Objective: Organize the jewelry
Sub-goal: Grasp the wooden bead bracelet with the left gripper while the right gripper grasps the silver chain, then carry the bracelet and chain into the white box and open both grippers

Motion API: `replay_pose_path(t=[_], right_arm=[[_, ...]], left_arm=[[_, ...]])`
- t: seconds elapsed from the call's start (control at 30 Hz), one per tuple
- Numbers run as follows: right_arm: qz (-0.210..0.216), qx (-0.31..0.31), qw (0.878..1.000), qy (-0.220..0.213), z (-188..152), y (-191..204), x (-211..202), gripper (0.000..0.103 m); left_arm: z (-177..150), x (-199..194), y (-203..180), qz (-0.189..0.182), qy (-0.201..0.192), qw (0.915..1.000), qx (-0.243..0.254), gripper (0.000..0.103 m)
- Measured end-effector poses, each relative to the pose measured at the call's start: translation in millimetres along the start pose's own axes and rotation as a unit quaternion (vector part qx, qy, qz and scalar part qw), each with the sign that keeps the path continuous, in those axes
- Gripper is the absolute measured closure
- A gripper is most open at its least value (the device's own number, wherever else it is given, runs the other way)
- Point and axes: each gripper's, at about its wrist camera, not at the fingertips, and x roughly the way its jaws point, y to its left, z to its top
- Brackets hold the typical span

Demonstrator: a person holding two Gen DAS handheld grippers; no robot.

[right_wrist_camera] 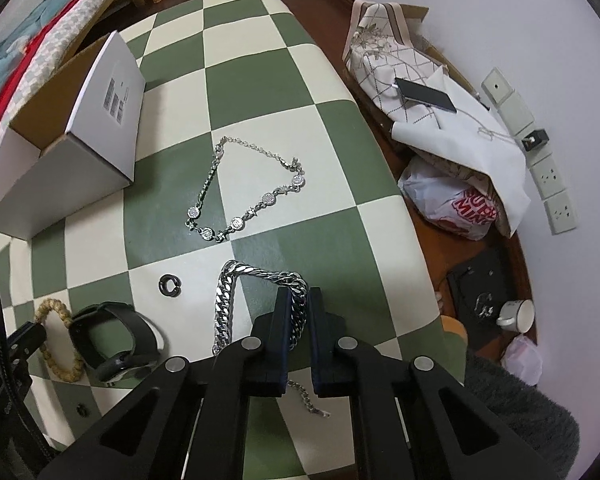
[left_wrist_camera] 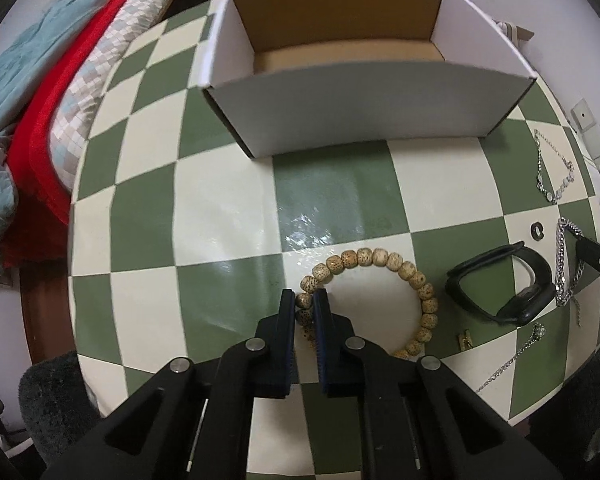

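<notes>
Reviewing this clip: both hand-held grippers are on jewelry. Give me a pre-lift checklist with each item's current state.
1. Left hand-held gripper closed on the bead bracelet: ok.
2. Right hand-held gripper closed on the heavy silver chain: ok.
3. White box open, with floor space showing: ok.
4. Bracelet clear of the black watch: ok, a gap shows.
5. Chain clear of the crystal bracelet: ok.
6. Grip firmness: cannot tell.

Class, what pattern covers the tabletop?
A green-and-cream checkerboard on the tabletop, clearest in the left wrist view.
</notes>
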Motion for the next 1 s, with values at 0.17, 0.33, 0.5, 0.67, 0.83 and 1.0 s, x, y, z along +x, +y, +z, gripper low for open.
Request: replay_pose_path(t=[0.17, 0.33, 0.5, 0.67, 0.83, 1.0], right_arm=[[0.015, 0.004, 1.000, -0.021, -0.2, 0.7, -21.4, 0.095], [0.031, -0.005, 0.998, -0.050, 2.1, 8.4, -54.9, 0.095], [0.046, -0.020, 0.996, -0.079, 6.1, 18.5, -90.7, 0.095], [0.058, -0.047, 0.991, -0.112, 15.0, 39.6, -127.3, 0.095], [0.067, -0.083, 0.984, -0.145, 30.9, 71.5, -156.0, 0.095], [0.075, -0.112, 0.977, -0.167, 54.1, 106.5, -168.9, 0.095]], left_arm=[[0.9, -23.0, 4.6, 0.010, -0.028, 0.9996, -0.004, 0.097], [2.9, -55.4, 4.5, 0.014, -0.065, 0.9977, -0.008, 0.097], [8.9, -87.8, 8.4, 0.012, -0.099, 0.9949, -0.014, 0.097], [25.8, -120.6, 18.1, 0.017, -0.140, 0.9898, -0.023, 0.097], [50.7, -145.2, 30.0, 0.018, -0.172, 0.9842, -0.038, 0.097], [81.5, -157.6, 42.8, 0.017, -0.191, 0.9802, -0.048, 0.097]])
